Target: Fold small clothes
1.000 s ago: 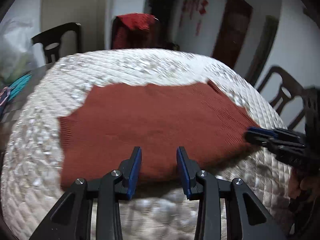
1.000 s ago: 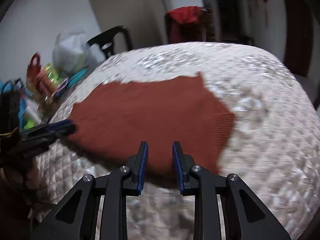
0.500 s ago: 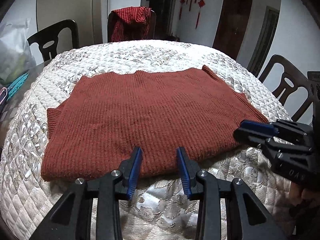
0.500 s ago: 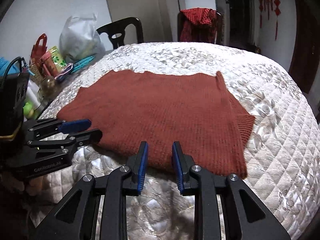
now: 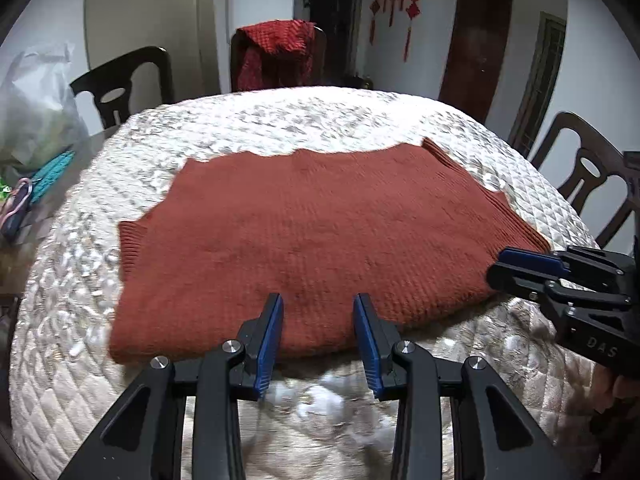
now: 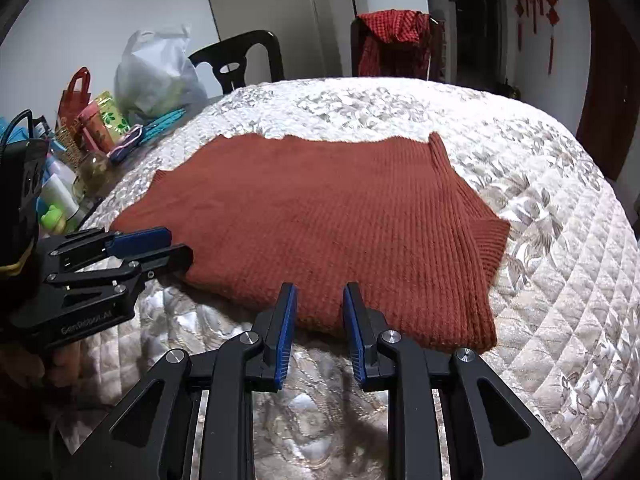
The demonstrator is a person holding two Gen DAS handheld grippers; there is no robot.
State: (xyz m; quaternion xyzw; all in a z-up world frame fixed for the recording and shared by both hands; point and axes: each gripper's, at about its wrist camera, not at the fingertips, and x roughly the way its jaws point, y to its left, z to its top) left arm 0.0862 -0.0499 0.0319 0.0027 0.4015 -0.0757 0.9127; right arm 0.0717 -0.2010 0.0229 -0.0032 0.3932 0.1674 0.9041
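Fingers [image 5: 276,320] of both grippers stand parted and empty at the flat, rust-red ribbed sweater [image 5: 320,232].

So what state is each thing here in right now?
sweater: spread flat on the quilt, not held.
quilt: laid over the table.
left gripper: open, empty, at the sweater's near edge.
right gripper: open, empty, at the near edge.
red cloth: draped over a chair back.
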